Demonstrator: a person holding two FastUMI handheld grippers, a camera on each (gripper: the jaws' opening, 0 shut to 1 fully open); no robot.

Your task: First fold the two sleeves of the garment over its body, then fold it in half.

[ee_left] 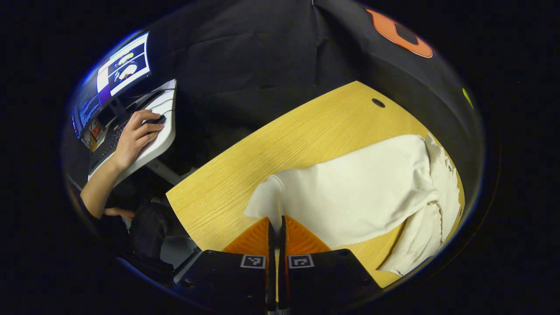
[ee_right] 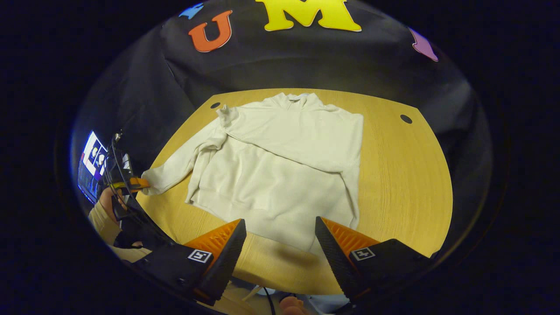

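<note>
**Gripping the unfolded sleeve's cuff, one sleeve already across the body**

Pinching the cuff [ee_left: 267, 197] of the cream fleece sweatshirt [ee_left: 363, 197], the left gripper [ee_left: 276, 227] has its two fingers pressed together on the cloth at the near left edge of the yellow wooden table [ee_left: 280, 144]. In the right gripper view that same gripper [ee_right: 139, 183] sits at the table's left edge with the long sleeve [ee_right: 175, 168] stretched out from the garment's body toward it, a hand [ee_right: 107, 199] behind it.

The right gripper [ee_right: 280, 236] hangs above the near edge of the table, its fingers spread wide with nothing between them, the sweatshirt's hem [ee_right: 280, 234] showing in the gap.

The sweatshirt lies flat in the middle of the table, collar at the far side, hem at the near side. Its other sleeve [ee_right: 288, 146] lies folded diagonally across the chest, the cuff reaching the far left shoulder.

Beyond the table's left, a person's hand [ee_left: 133, 140] rests on a black computer mouse [ee_left: 154, 120] on a white desk [ee_left: 164, 131], beside a lit monitor [ee_left: 118, 72].
</note>
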